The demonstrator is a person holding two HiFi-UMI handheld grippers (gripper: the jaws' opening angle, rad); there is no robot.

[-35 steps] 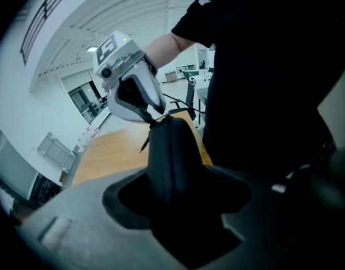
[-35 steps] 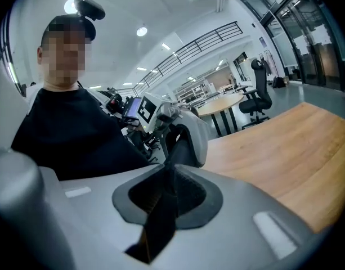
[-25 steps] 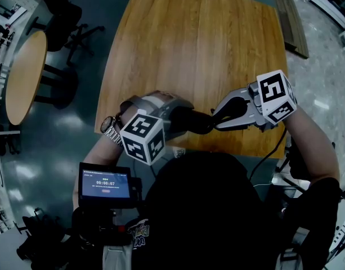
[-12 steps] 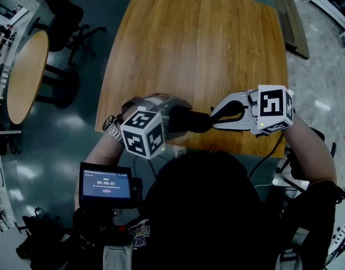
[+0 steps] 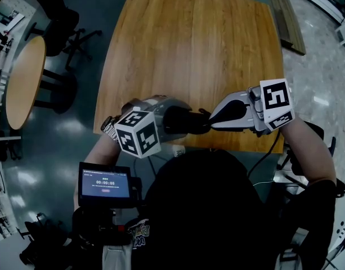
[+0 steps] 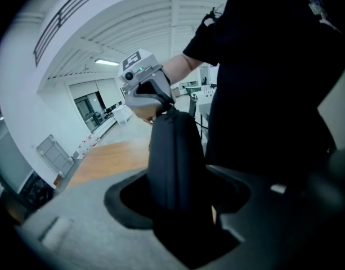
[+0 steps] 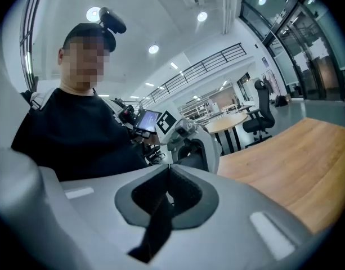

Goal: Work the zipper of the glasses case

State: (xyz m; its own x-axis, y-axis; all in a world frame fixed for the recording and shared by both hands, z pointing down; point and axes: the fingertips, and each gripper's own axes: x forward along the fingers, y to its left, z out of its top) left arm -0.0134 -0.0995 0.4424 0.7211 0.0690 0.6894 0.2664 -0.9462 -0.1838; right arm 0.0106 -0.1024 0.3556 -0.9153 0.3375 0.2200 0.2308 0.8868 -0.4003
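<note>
The black glasses case [image 5: 182, 121] is held in the air above the near edge of the wooden table [image 5: 195, 44]. My left gripper [image 5: 171, 118] is shut on the case's left part, and the case [image 6: 175, 162] stands up between its jaws. My right gripper [image 5: 208, 117] meets the case's right end. Its jaws are shut on the black zipper pull [image 7: 157, 218], a strip that hangs down between them. In the left gripper view the right gripper [image 6: 151, 101] sits at the case's top end. From the right gripper view, the left gripper [image 7: 190, 140] and the case [image 7: 193, 154] lie straight ahead.
A round table [image 5: 23, 77] and dark office chairs [image 5: 62, 21] stand at the left on the blue floor. A small screen [image 5: 104, 185] sits by the person's chest. Wooden boards [image 5: 289, 21] lie at the far right. The person's torso is close behind both grippers.
My right gripper has shifted left to the case's end and its jaws have come together there. Its marker cube has turned. The left gripper and the case have barely moved.
</note>
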